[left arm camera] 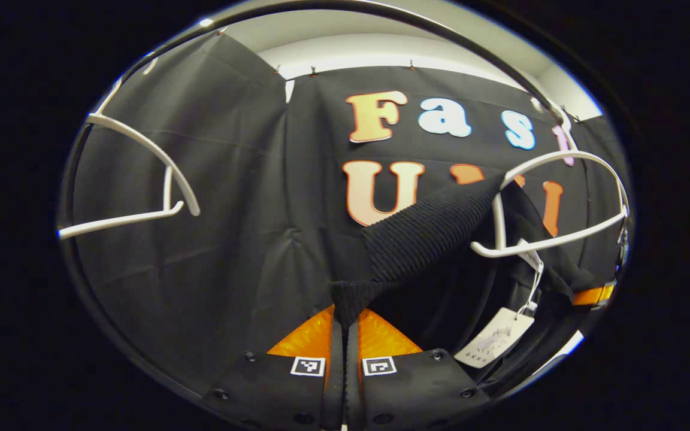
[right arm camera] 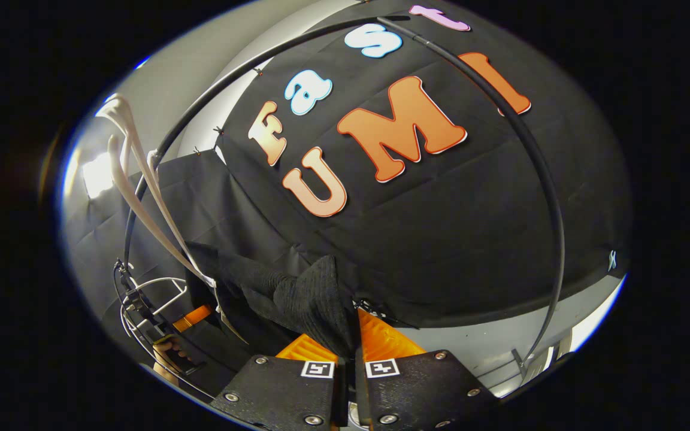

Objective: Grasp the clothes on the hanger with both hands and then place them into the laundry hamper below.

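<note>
At six o'clock in the left gripper view, the left gripper (left arm camera: 345, 326) has its jaws together on a pinch of the black ribbed garment (left arm camera: 423, 239), the cloth squeezed between the two fingers. From there the fabric stretches taut toward two o'clock, up to a white hanger (left arm camera: 551, 200) whose shoulder it still drapes over. A paper tag (left arm camera: 493, 337) dangles below at four o'clock. An empty white hanger (left arm camera: 141, 179) sits off at nine o'clock, and the dark rail (left arm camera: 441, 36) arcs overhead.

At six o'clock in the right gripper view, the right gripper (right arm camera: 348, 344) is likewise clamped on a fold of the garment (right arm camera: 297, 293), which trails toward nine o'clock to the hanger (right arm camera: 141, 191). A hand (right arm camera: 171, 359) shows at eight o'clock.
</note>
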`<state>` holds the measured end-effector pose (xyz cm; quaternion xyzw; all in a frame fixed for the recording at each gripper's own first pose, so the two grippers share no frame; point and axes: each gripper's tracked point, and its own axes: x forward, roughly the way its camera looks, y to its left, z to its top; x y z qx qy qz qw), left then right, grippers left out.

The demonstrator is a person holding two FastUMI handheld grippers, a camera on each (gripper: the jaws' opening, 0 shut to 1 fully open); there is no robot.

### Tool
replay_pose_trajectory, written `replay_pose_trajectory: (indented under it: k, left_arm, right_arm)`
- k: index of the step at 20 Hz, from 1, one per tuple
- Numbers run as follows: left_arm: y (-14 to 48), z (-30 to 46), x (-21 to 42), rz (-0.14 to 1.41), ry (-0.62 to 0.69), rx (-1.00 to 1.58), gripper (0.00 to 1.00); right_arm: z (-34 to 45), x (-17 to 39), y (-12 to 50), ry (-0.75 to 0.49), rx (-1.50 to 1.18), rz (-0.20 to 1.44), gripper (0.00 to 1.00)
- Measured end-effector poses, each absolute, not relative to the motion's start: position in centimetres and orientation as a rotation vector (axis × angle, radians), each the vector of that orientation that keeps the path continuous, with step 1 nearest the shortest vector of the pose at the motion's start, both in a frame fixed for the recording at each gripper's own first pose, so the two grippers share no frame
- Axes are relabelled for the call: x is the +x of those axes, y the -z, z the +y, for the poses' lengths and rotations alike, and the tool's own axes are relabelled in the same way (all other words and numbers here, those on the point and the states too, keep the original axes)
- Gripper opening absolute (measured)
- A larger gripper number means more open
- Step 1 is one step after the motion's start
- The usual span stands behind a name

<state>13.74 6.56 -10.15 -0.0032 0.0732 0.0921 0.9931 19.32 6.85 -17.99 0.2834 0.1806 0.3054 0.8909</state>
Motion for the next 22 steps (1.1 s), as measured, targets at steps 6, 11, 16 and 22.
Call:
replay_pose_trajectory:
  k: [6, 11, 16, 22]
  left_arm:
    - [14.0, 9.2, 10.6, 0.243, -0.212, 0.043, 0.09]
    - [20.9, 6.1, 10.1, 0.378, -0.133, 0.065, 0.09]
    - [25.3, 0.6, 9.4, 0.457, -0.018, 0.063, 0.09]
    - [27.3, -7.4, 8.8, 0.513, 0.143, 0.048, 0.09]
  right_arm:
    - [11.3, 17.3, 22.7, -0.628, 0.497, 0.473, 0.05]
    - [14.0, 15.8, 27.2, -0.610, 0.471, 0.555, 0.05]
    - [15.3, 14.1, 31.7, -0.582, 0.449, 0.630, 0.05]
    - [16.0, 12.7, 36.7, -0.534, 0.432, 0.712, 0.05]
